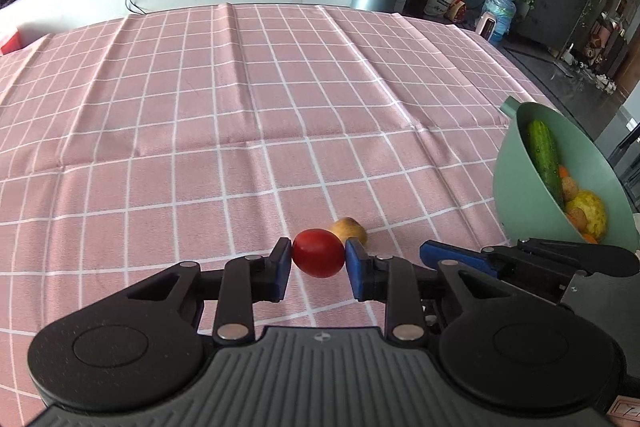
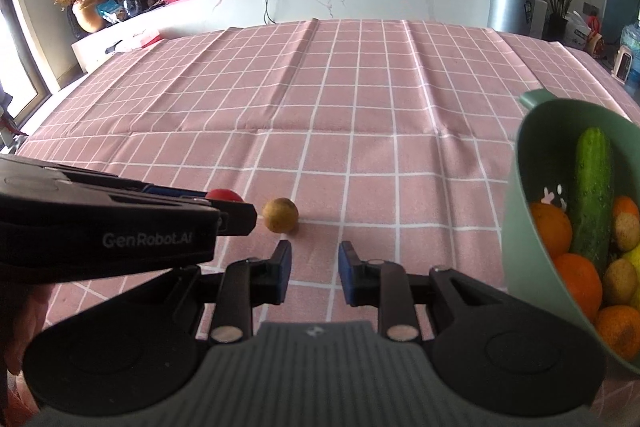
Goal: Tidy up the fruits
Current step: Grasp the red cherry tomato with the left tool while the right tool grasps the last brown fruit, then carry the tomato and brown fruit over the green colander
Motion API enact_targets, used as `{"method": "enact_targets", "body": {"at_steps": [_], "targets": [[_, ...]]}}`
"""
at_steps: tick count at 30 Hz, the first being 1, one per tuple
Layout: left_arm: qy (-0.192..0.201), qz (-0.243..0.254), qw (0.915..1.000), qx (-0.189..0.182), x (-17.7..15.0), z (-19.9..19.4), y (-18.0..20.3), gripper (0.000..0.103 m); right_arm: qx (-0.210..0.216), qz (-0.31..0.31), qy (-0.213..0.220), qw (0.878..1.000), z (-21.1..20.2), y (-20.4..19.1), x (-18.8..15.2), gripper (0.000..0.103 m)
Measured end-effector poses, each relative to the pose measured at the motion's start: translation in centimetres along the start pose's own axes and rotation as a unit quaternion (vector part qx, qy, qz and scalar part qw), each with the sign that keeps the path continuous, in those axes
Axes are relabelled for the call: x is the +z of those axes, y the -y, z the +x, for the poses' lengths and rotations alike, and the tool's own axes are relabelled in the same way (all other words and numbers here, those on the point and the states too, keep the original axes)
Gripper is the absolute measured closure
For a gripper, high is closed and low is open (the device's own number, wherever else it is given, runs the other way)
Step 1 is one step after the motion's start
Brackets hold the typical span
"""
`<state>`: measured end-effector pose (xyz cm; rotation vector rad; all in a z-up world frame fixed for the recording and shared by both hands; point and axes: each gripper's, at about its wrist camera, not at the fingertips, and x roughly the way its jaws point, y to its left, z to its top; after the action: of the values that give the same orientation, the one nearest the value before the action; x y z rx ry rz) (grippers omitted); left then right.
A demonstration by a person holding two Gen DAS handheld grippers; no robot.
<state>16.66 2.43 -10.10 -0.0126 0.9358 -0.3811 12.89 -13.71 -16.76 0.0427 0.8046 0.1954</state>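
Observation:
My left gripper [image 1: 318, 259] is shut on a small red tomato [image 1: 318, 253], just above the pink checked tablecloth [image 1: 240, 131]. A small yellow-brown round fruit [image 1: 350, 229] lies on the cloth just behind it; it also shows in the right wrist view [image 2: 280, 214]. My right gripper [image 2: 314, 269] is open and empty, a little in front and to the right of that fruit. The left gripper [image 2: 224, 215] reaches in from the left in the right wrist view, with the tomato [image 2: 222, 195] partly hidden behind it.
A green bowl [image 2: 520, 227] at the right holds a cucumber [image 2: 592, 195], several oranges and other yellow fruit; it also shows in the left wrist view [image 1: 516, 187]. Behind the table stand a white counter, a metal bin and plants.

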Motion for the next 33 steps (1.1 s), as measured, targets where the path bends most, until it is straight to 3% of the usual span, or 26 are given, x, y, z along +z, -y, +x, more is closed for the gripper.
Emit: {"method": "enact_targets", "body": {"at_steps": [8,21,33], "targets": [[-0.001,-0.026,0.9996,0.014,0.4,0.5,-1.8,0.071,-0.010,-0.035,0.014,0.999,1.6,-1.5,0.9,0.081],[-0.006,-0.039,0.9992,0.010,0.5,1.2,-3.1,0.071,-0.015,-0.052,-0.002,0.999,4.0,-2.8,1.3,0.084],[0.000,-0.026,0.9997,0.005,0.5,0.3,-1.8,0.071,-0.005,-0.053,0.003,0.999,0.7,-2.4,1.2,0.085]]}}
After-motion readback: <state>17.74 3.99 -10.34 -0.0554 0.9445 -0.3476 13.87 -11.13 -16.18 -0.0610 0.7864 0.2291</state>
